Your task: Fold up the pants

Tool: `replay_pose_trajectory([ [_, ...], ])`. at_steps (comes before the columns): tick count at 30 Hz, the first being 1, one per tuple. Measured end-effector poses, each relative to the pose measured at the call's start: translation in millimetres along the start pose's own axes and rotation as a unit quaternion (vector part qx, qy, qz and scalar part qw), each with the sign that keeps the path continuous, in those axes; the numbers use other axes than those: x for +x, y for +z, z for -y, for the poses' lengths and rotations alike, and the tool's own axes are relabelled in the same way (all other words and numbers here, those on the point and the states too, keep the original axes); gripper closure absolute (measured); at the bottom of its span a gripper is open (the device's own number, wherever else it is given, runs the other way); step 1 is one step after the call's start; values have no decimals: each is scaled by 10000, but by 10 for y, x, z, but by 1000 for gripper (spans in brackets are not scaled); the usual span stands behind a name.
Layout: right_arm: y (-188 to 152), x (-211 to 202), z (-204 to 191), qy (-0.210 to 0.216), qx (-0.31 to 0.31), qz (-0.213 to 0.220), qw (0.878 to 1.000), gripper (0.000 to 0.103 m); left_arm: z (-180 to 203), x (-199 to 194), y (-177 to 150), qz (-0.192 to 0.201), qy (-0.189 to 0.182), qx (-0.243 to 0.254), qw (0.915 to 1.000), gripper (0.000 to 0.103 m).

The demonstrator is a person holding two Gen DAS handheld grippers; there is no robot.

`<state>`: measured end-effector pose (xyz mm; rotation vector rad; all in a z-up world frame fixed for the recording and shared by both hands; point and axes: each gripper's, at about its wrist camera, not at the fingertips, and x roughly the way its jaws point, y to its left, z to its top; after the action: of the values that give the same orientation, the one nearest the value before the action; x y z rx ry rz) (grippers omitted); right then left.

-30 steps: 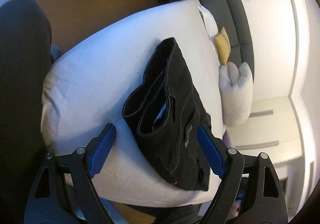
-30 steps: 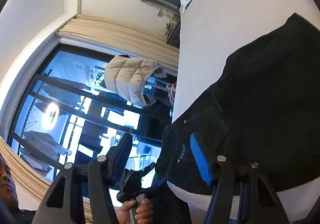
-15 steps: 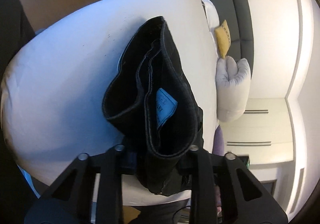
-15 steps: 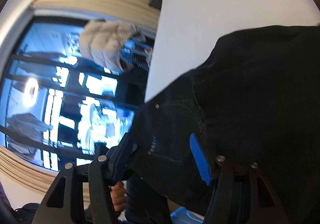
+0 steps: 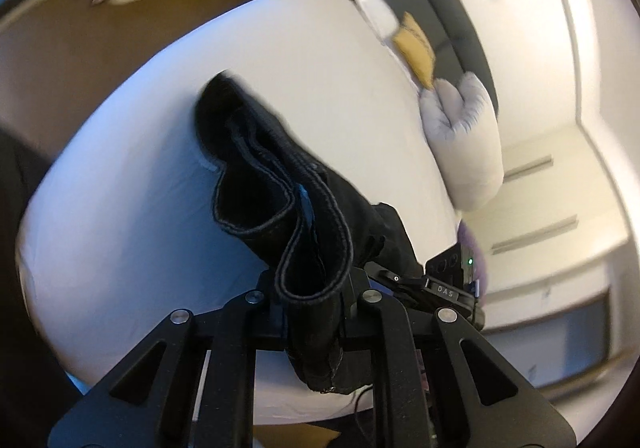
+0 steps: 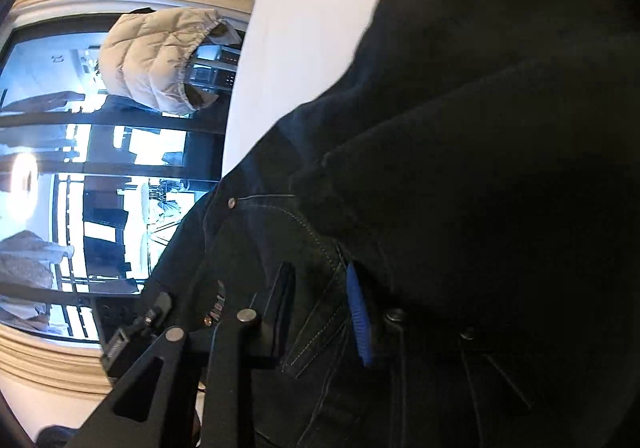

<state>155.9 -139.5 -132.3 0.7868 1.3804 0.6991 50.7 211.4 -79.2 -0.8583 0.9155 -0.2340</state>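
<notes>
Pants (image 5: pixel 280 203) lie partly folded on the bed (image 5: pixel 120 228); left gripper (image 5: pixel 312 304) and right gripper (image 6: pixel 320 308) both clamp the waistband at 6 o'clock, final fold remains.

White bed (image 5: pixel 140 175); yellow cushion (image 5: pixel 416 47) beside grey pillow (image 5: pixel 464 143); beige puffer jacket (image 6: pixel 156 59) by window (image 6: pixel 60 151).

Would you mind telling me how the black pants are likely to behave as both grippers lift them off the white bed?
The black pants will probably sag and drape: the waistband already loops limply ahead of the left gripper. The thick stitched denim at the right gripper suggests some weight, so free fabric likely drags on the white bed.
</notes>
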Motion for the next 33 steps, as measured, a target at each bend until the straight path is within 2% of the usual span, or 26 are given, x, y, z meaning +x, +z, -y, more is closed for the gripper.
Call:
replay_pose_trajectory([
  [1,0,-99,-45,194,38,187,9996,45,148,6,7,4,18,219,9998,89],
  [2,-8,-200,-62,297,26,391,9988,27,306,-3,16,8,39,457,9989,89],
  [3,-16,-353,-99,387,-7,637,9972,17,462,17,6,5,60,724,9974,89],
  [6,-1,-622,-155,675,-58,655,9956,14,1032,166,-138,-98,199,1745,9844,89],
  [7,11,-718,-191,782,-128,616,9950,14,1257,293,-250,-172,309,2169,9755,89],
  [9,13,-860,-261,840,-295,619,9941,14,1514,476,-441,-290,420,2679,9621,89],
  [12,7,-999,-327,810,-490,624,9935,5,1866,824,-794,-518,660,3540,9315,89],
  [14,-9,-1014,-336,733,-553,609,9939,3,2077,1030,-1084,-682,788,4160,9034,89],
  [17,-88,-1055,-248,650,-481,603,9949,3,2222,1236,-1423,-932,897,4591,8789,89],
  [19,-133,-1113,-205,694,-449,629,9946,3,2286,1420,-1520,-1073,951,4700,8709,89],
  [22,-148,-1100,-157,542,-387,608,9959,3,2340,1581,-1617,-1162,1068,4875,8587,89],
  [25,-117,-1065,-32,184,-269,533,9980,3,2443,1704,-1613,-1127,1114,5021,8501,89],
  [29,-4,-915,113,173,-48,385,9991,3,2400,1822,-1767,-1126,1165,5153,8415,89],
  [31,50,-851,154,270,10,308,9992,8,2392,1831,-1801,-1132,1170,5191,8391,90],
  [33,92,-813,155,362,-12,268,9990,20,2387,1811,-1808,-1117,1174,5240,8362,90],
])
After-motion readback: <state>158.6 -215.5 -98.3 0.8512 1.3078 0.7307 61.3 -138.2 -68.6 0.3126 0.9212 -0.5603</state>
